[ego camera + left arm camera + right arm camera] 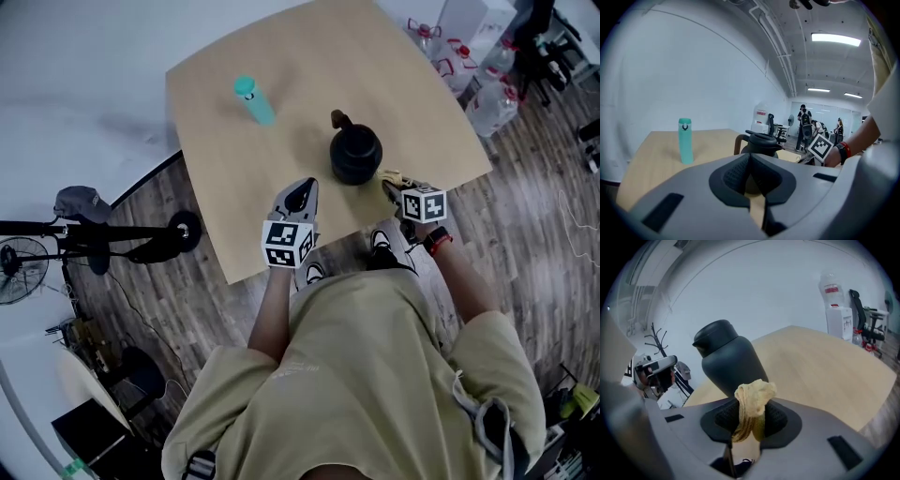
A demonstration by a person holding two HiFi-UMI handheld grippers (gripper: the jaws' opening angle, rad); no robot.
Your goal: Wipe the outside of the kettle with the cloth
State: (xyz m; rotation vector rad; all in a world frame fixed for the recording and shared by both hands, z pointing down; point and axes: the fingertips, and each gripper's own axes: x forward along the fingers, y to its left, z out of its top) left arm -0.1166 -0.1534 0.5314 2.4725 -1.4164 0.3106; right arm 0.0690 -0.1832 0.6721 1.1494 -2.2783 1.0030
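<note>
**Table** (375,75): one, light wood, seen whole only in the head view.

**Kettle** (354,157): one, dark, upright on the table near the person's edge, just beyond the two gripper tips.
- The left gripper view shows its lid, spout and brownish handle (739,143).
- The right gripper view shows only a smooth side and the lid (729,359).
- Its base is hidden behind the gripper body in both gripper views.

**Bottle** (253,99): one, teal, upright, well apart from the kettle. It shows in the head and left gripper views but not in the right gripper view.

**Cloth** (752,404): one, yellowish and bunched. In the head view it is only a small scrap just beside the kettle's right side. Whether it touches the kettle cannot be told.

**Left gripper** (750,161): jaws together at the tips with nothing between them, pointing at the kettle.

**Right gripper** (749,420): jaws clamped on the cloth, whose upper fold stands above the pads.

**Marker cubes**: two, one per gripper, both clear in the head view (286,242). The left gripper view also catches the right one.

**Water dispenser** (839,317): one, in the right gripper view only.

**People**: several in the distance, in the left gripper view only, too small to count.
</note>
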